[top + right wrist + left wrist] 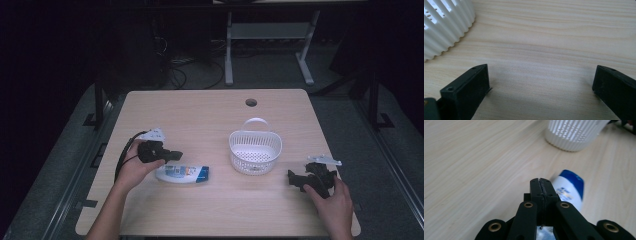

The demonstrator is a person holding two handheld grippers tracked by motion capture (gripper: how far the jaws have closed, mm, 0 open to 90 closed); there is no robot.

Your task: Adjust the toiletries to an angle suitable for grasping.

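Left gripper (541, 181), jaws pressed together on nothing, hovers just beside the lying bottle (182, 173); right gripper (541, 82) gapes wide, empty, near the white basket (255, 148). Closed jaws could nudge the bottle rolling away.

A lab-like room: bare wooden table (280, 200), floor cables (185, 70), metal-legged bench (270, 35).

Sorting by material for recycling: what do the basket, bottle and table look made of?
Basket: likely moulded white plastic, matt, with slotted ribbed walls. Bottle: probably smooth white plastic with a blue cap end and printed label. Table: pale wood-grain top, maybe laminate or veneer.
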